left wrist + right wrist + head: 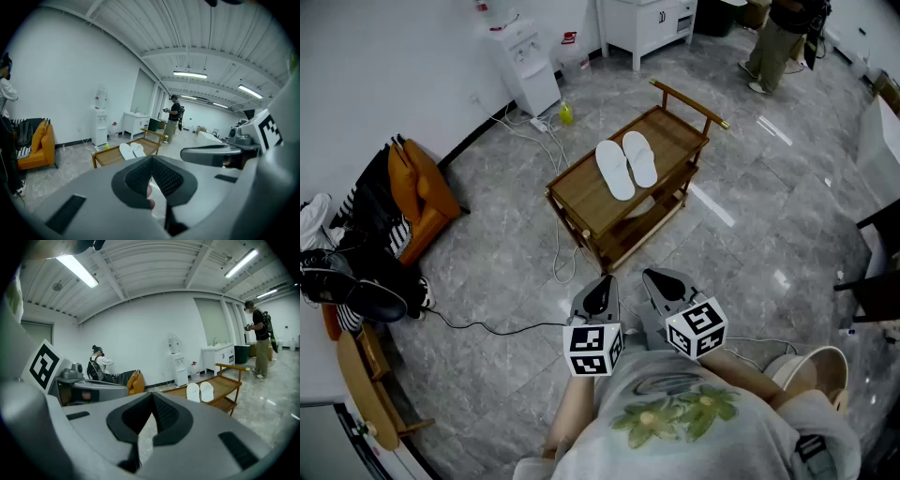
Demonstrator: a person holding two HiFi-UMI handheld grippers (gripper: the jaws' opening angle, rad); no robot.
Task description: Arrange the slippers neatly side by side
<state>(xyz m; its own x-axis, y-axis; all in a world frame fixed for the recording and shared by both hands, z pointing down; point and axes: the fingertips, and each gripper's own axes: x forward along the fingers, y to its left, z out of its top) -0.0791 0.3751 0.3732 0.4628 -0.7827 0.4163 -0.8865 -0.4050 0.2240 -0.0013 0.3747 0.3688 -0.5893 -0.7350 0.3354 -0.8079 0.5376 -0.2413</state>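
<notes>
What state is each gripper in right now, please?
Left gripper: closed, jaws together, holding nothing.
Right gripper: closed, jaws together, holding nothing.

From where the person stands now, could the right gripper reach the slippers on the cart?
Probably not yet: the right gripper sits near the body, with floor between it and the slippers on the cart.

Standing person [773, 42] cropped at top edge, lower cart shelf [649, 217] mostly hidden
</notes>
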